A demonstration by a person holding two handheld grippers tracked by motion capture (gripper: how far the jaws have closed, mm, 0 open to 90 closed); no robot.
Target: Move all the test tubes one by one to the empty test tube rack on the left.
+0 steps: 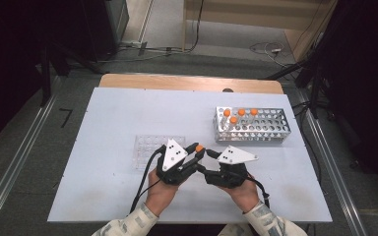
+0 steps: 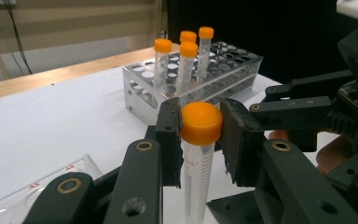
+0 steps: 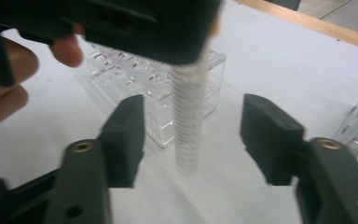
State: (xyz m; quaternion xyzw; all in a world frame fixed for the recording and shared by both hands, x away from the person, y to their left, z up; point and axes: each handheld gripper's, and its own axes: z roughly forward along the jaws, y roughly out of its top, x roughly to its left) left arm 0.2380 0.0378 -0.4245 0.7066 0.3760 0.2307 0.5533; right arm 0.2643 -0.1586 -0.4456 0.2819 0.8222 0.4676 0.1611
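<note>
**Tube handed over, cap pinched on the left**

Left gripper [image 2: 200,128] clamped tight on the orange cap [image 2: 201,122] of a clear graduated tube [image 2: 196,179], tube hanging upright above the white table [image 1: 113,191]. Right gripper [image 3: 193,133] spread wide, pads either side of the tube body but not touching it. Both met near the table's middle, at about 6 o'clock from centre in the high view. Metal rack [image 1: 270,129] with four orange-capped tubes sat at roughly 2 o'clock from the held tube, clear plastic rack [image 1: 145,147] at about 9 o'clock.
</note>
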